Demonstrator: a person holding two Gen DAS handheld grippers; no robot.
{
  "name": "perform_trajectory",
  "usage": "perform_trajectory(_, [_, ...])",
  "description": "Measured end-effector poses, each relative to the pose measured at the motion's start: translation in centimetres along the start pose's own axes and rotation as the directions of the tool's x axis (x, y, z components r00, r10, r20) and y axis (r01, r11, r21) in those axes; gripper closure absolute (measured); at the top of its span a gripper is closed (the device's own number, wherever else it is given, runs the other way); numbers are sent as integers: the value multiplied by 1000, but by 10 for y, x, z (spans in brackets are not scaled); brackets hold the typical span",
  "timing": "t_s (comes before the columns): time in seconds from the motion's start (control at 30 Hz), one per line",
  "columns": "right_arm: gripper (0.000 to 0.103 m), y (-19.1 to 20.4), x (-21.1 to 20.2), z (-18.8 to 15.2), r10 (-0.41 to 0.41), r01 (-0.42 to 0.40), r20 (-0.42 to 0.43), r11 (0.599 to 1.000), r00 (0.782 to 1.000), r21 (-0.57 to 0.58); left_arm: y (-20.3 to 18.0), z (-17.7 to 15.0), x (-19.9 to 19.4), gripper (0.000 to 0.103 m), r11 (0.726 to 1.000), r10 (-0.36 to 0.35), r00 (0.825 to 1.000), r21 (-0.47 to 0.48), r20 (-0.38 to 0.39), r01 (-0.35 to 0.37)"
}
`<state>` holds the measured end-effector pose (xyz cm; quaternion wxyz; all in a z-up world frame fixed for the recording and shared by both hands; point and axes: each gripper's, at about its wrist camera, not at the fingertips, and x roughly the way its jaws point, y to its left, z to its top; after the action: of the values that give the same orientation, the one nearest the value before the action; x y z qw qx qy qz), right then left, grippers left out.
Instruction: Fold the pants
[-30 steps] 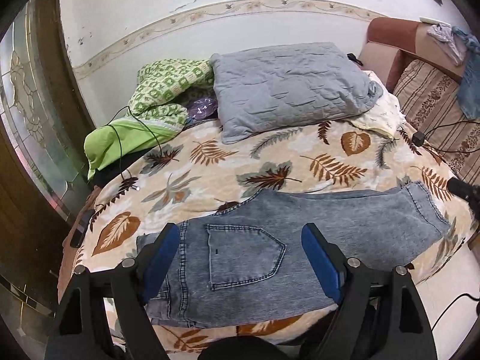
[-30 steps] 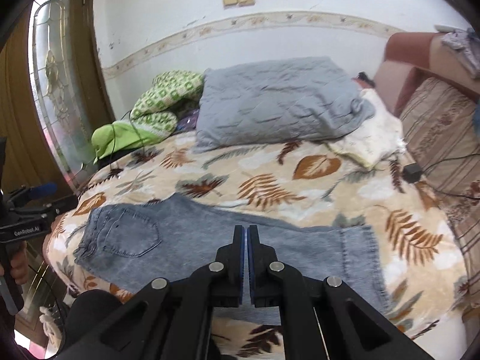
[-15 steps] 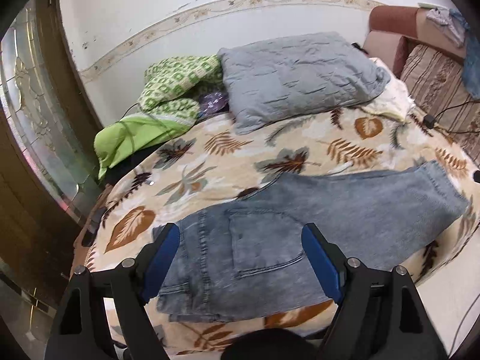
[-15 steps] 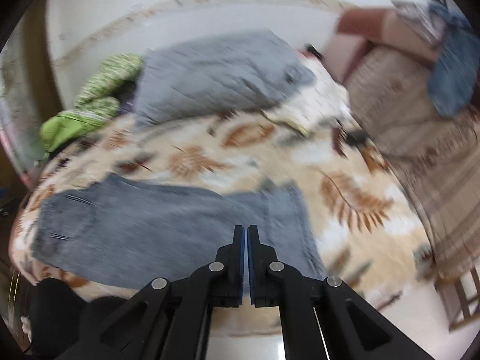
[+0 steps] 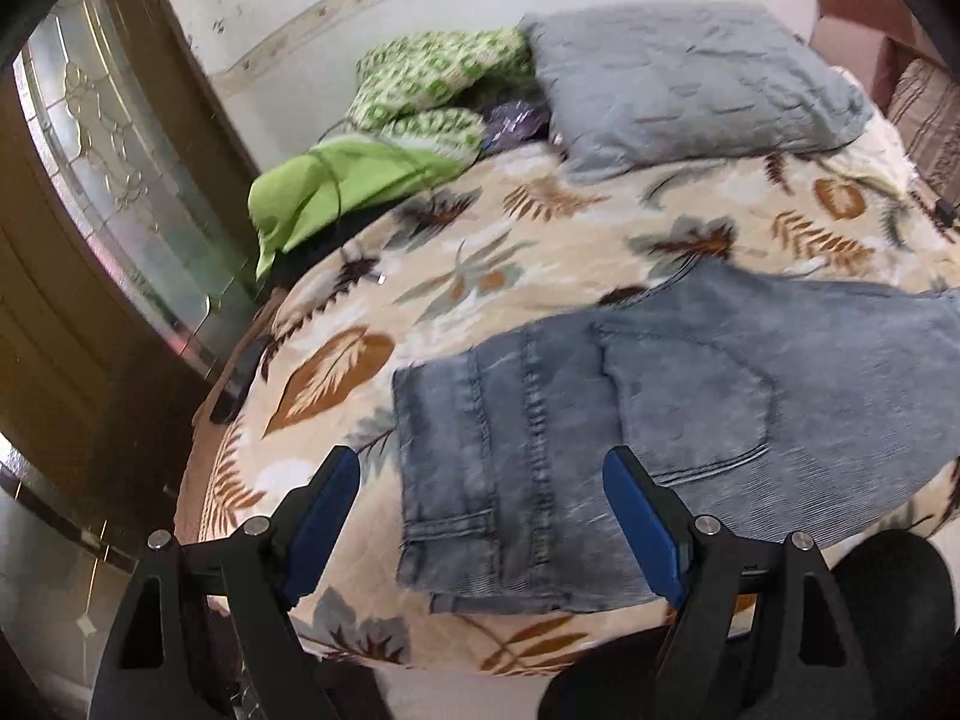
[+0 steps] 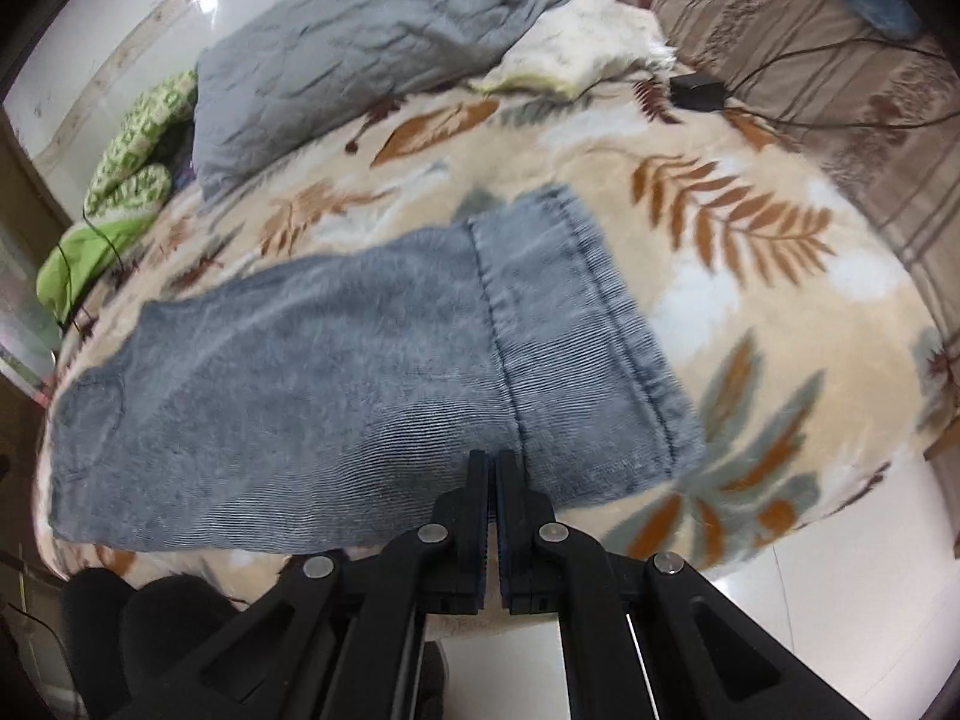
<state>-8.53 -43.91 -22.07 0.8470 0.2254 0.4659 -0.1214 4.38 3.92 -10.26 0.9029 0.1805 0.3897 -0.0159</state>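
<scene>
The jeans [image 5: 690, 414] lie flat across the near edge of the bed [image 5: 480, 264], already doubled leg over leg. In the left wrist view the waistband and back pocket fill the lower middle of the frame; in the right wrist view the hemmed leg ends sit at centre, with the waist running off to the lower left.

The left claw [image 5: 480, 516] stands wide open and holds nothing, its blue pads framing the waistband corner from above. The right claw [image 6: 494, 516] has its fingers pressed together with no cloth between them, hanging at the near edge of the leg just inside the hem.

Denim like this looks fairly heavy and limp but not slippery; it should drape and sag from any single pinch, so two holds are wise. The thick stitched waistband and the double-sewn hem are probably the firmest places to grip, since they resist stretching. The right claw would need to open first.

A grey pillow [image 6: 360, 54] and green bedding [image 5: 354, 180] lie well behind, toward the top of both frames.
</scene>
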Motion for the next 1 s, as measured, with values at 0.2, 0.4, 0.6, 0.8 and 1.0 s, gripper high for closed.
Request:
perform_trajectory(0.2, [99, -12, 11, 7, 55, -56, 15, 998, 998, 41, 13, -10, 23, 19, 999, 26, 996, -41, -81, -30])
perform_trajectory(0.4, [99, -3, -10, 28, 96, -101, 77, 993, 992, 57, -2, 0, 14, 19, 1000, 4, 999, -2, -41, -4])
perform_trajectory(0.6, [99, 45, 10, 73, 245, -245, 37, 969, 969, -11, -30, 8, 8, 19, 998, -48, 998, 33, -36, 50])
perform_trajectory(0.8, [99, 98, 53, 79, 255, -262, -93, 962, 962, -73, -70, 20, 9, 19, 987, -114, 992, 104, -49, 119])
perform_trajectory(1.0, [99, 94, 86, 88, 233, -235, -55, 971, 971, -44, -130, 32, 29, 19, 959, -165, 981, 217, -106, 184])
